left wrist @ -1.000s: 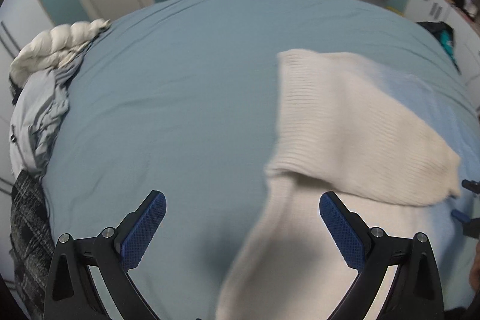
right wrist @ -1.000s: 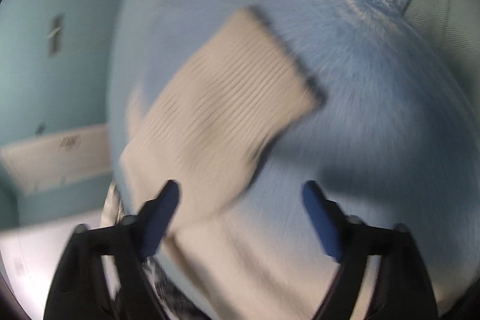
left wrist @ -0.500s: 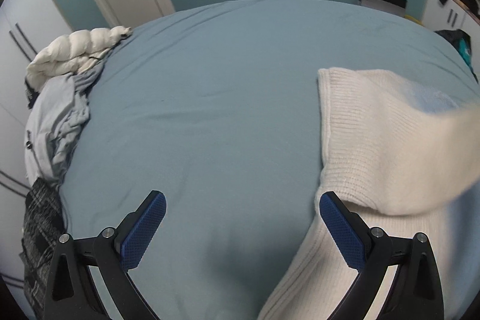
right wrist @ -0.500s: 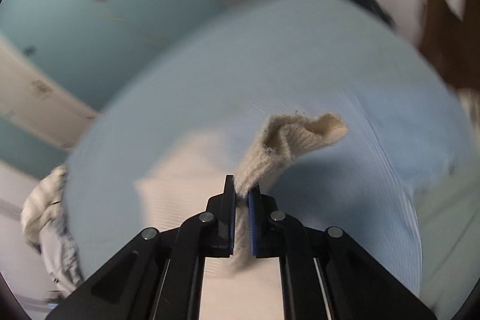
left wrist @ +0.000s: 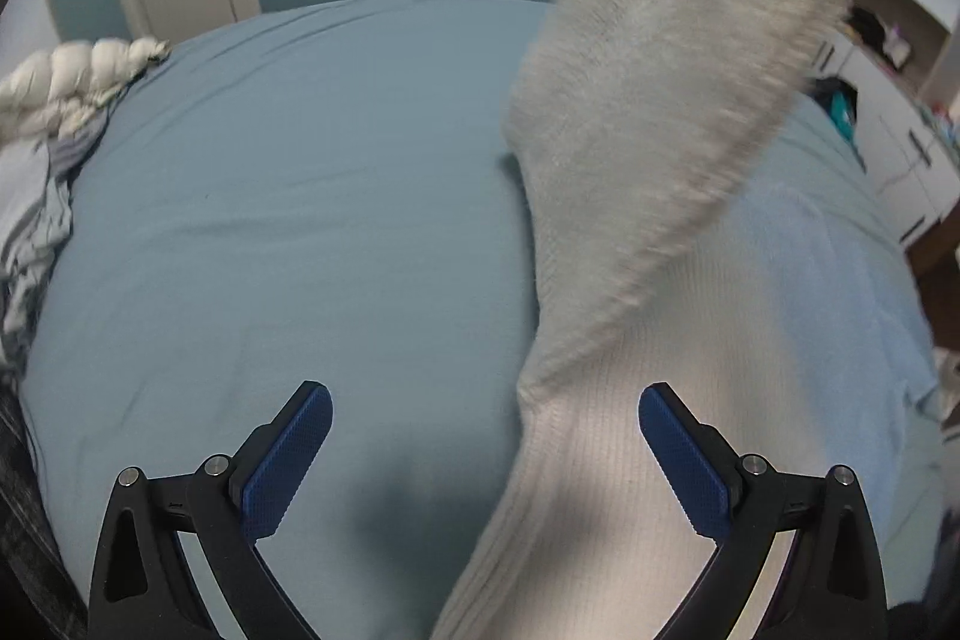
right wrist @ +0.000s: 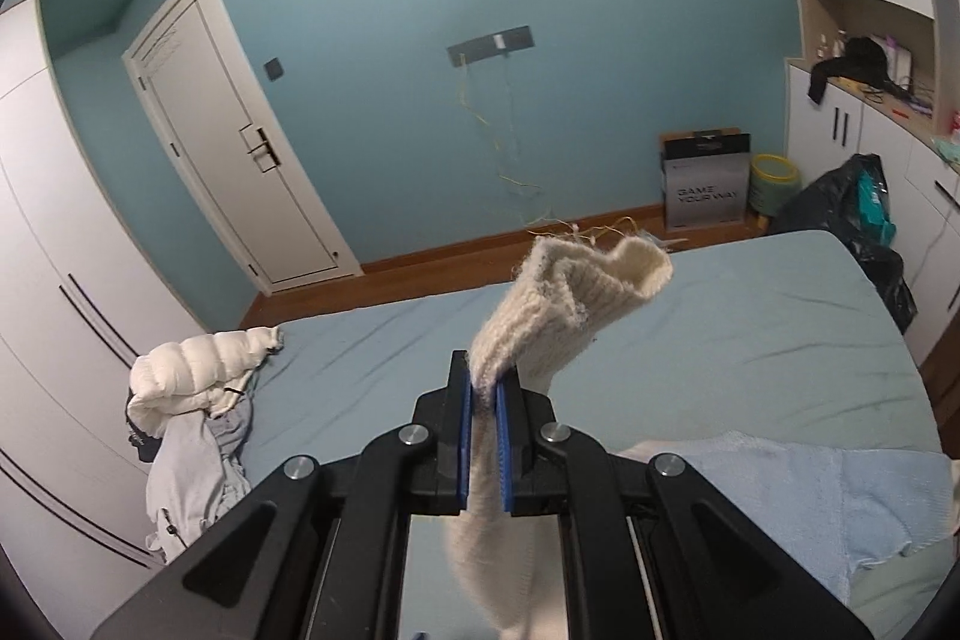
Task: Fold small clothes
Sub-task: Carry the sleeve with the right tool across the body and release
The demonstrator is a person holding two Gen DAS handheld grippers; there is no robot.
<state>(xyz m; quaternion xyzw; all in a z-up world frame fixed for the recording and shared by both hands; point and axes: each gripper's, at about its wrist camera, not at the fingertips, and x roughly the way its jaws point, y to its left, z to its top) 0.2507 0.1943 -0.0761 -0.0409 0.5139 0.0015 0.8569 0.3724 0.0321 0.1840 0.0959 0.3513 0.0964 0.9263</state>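
Observation:
A cream knitted garment (left wrist: 648, 196) lies partly on the light blue bed sheet (left wrist: 300, 220); its upper part is lifted high in the left wrist view. My right gripper (right wrist: 483, 388) is shut on a ribbed end of this cream garment (right wrist: 570, 298) and holds it above the bed. My left gripper (left wrist: 486, 430) is open and empty, low over the sheet, with the garment's lower part lying between its right finger and the middle.
A pile of clothes with a white puffer jacket (right wrist: 198, 364) lies at the bed's left edge. A light blue towel (right wrist: 828, 496) lies at the right. A white door (right wrist: 234, 172), wardrobes, a black bag (right wrist: 852, 214) and cabinets surround the bed.
My right gripper closed on the garment's end and raised it well above the bed. The left gripper stayed open and shifted slightly right over the sheet.

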